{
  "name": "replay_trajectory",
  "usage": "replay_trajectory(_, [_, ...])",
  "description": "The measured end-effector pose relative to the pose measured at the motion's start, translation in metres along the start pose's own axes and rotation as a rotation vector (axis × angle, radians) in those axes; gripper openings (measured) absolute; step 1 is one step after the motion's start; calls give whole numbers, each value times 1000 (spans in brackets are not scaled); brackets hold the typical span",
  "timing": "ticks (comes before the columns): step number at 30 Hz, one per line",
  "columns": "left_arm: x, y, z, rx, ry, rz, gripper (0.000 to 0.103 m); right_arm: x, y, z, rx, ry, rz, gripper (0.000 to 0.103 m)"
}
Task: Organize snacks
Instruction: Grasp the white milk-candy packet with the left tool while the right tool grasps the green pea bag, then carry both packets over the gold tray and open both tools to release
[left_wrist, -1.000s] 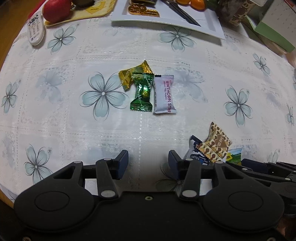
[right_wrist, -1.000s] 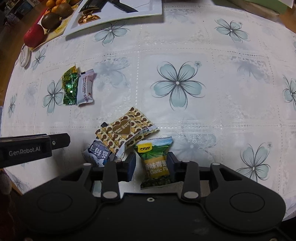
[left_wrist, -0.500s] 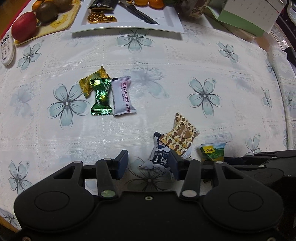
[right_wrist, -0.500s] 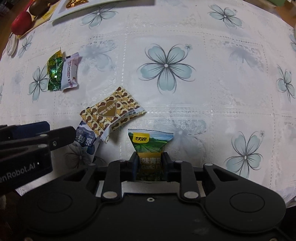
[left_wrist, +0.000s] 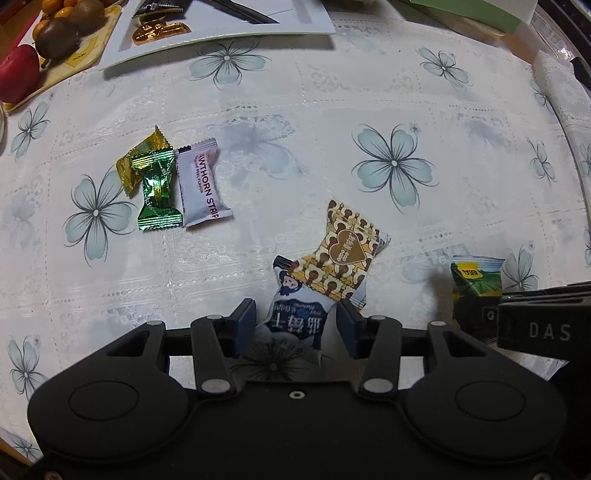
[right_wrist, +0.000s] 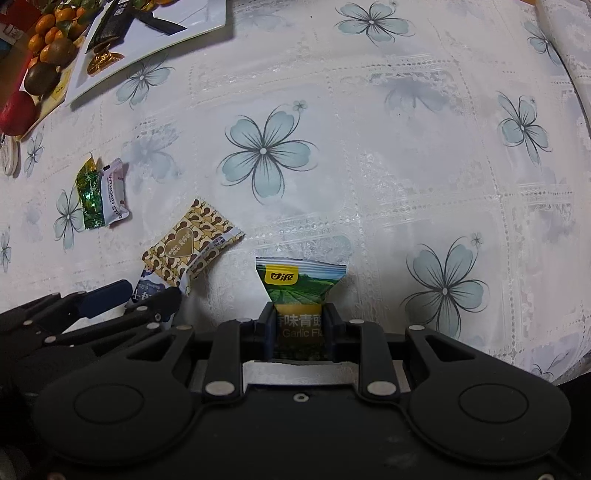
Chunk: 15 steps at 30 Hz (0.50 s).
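My left gripper is open, its fingers either side of a blue-and-white snack packet on the flowered tablecloth. A brown heart-patterned packet lies partly over that packet's far end. My right gripper is shut on a green garlic pea packet, also seen in the left wrist view. Further left lie a gold candy, a green foil candy and a white hawthorn strip packet, side by side.
A white tray with gold coins and a black knife stands at the back. A yellow board with kiwis, oranges and a red apple sits at back left. A green box is at back right.
My left gripper moved right and forward until its open fingers straddle the blue-and-white packet. My right gripper closed on the green pea packet and holds it.
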<state>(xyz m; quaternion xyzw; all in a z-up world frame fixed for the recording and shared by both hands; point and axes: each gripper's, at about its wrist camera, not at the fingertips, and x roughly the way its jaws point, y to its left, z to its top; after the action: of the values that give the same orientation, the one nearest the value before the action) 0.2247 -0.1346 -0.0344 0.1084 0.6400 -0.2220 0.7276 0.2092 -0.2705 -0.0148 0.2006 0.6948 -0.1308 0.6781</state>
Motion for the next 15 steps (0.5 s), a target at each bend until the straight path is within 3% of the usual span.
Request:
replay_trajectory(6, [11,0,2,-11,19,6,53,-5,-2,-8,-11,11,26,26])
replay_trajectory(8, [13,1,1,-15,20,14,42,-7,-3,-11,-16,7,29,26])
replay_trajectory(9, [12,1,0,-18,14,20,42,-7,-4,-12,-18,3,30,26])
replay_trajectory(15, [-12,15,-9,-98,-6,5,38,-18,-7,-15,-15,-30,35,26])
